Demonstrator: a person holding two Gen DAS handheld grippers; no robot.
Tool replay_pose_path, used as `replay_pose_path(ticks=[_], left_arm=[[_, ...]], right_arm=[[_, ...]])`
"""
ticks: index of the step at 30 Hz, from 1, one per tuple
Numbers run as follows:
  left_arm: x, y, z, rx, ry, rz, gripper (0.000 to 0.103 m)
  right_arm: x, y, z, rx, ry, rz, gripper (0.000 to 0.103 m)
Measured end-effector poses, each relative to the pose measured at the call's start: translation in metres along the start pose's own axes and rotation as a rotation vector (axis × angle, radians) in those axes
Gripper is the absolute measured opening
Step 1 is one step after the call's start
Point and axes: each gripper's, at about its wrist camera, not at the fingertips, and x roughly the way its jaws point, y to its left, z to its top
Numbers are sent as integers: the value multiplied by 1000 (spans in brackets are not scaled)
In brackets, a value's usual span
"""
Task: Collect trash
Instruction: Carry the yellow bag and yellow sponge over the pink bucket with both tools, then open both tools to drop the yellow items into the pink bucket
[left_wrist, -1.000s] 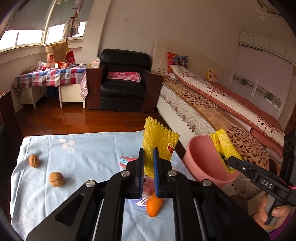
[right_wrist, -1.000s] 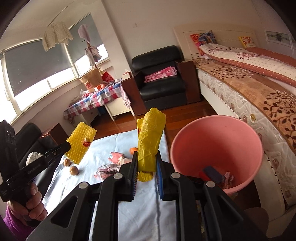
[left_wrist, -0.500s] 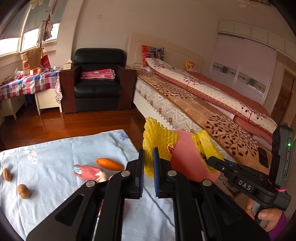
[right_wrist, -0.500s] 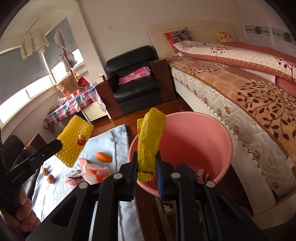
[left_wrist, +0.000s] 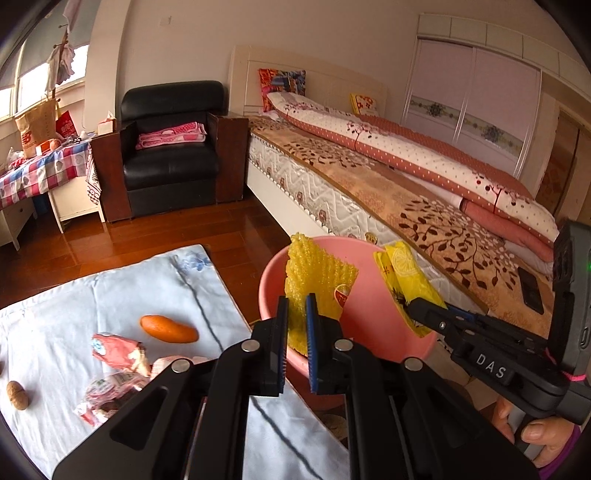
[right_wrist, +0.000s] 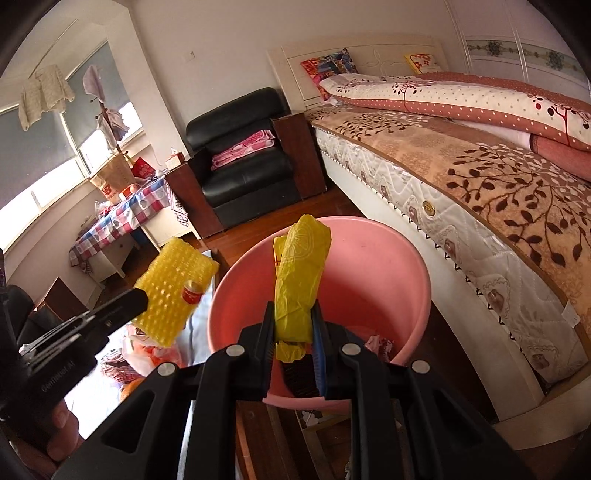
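Currently left gripper (left_wrist: 296, 314) is clamped on a yellow foam net (left_wrist: 317, 280) at the rim of the pink bin (right_wrist: 388, 266). Right gripper (right_wrist: 293, 328) pinches a yellow wrapper (right_wrist: 299, 280) above the bin's opening. Orange carrot (left_wrist: 168, 328) and pink wrappers (left_wrist: 118, 350) lie on the blue cloth (left_wrist: 74, 302).

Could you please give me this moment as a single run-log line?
left gripper: shut on foam net | right gripper: shut on yellow wrapper | both at pink bin | unreleased
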Motion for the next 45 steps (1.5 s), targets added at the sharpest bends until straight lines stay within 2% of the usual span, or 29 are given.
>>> replay_pose_path(ticks=[9, 21, 23, 25, 27, 33, 35, 36, 37, 38, 45], left_arm=[[26, -5, -5, 9, 58, -12, 8], [39, -15, -5, 21, 83, -20, 9], [40, -16, -5, 22, 89, -21, 12], [40, -14, -4, 13, 91, -24, 31], [38, -13, -4, 2, 82, -26, 40], [31, -10, -1, -1, 66, -28, 42], [28, -9, 0, -2, 59, -23, 42], [27, -8, 0, -4, 58, -22, 42], [25, -6, 1, -8, 57, -20, 42], [23, -5, 1, -11, 55, -20, 42], [7, 8, 4, -33, 34, -8, 42]], right_arm=[[11, -12, 3, 21, 7, -22, 17], [17, -16, 5, 26, 15, -32, 17], [17, -18, 5, 27, 15, -33, 17], [18, -19, 5, 28, 15, -36, 17], [19, -21, 5, 28, 16, -37, 18], [20, -21, 5, 28, 14, -46, 18], [19, -20, 4, 29, 12, -52, 23], [19, -20, 4, 32, 10, -61, 34], [19, -20, 5, 35, 8, -69, 49], [18, -21, 5, 39, 3, -75, 53], [13, -17, 7, 30, -4, -76, 54]])
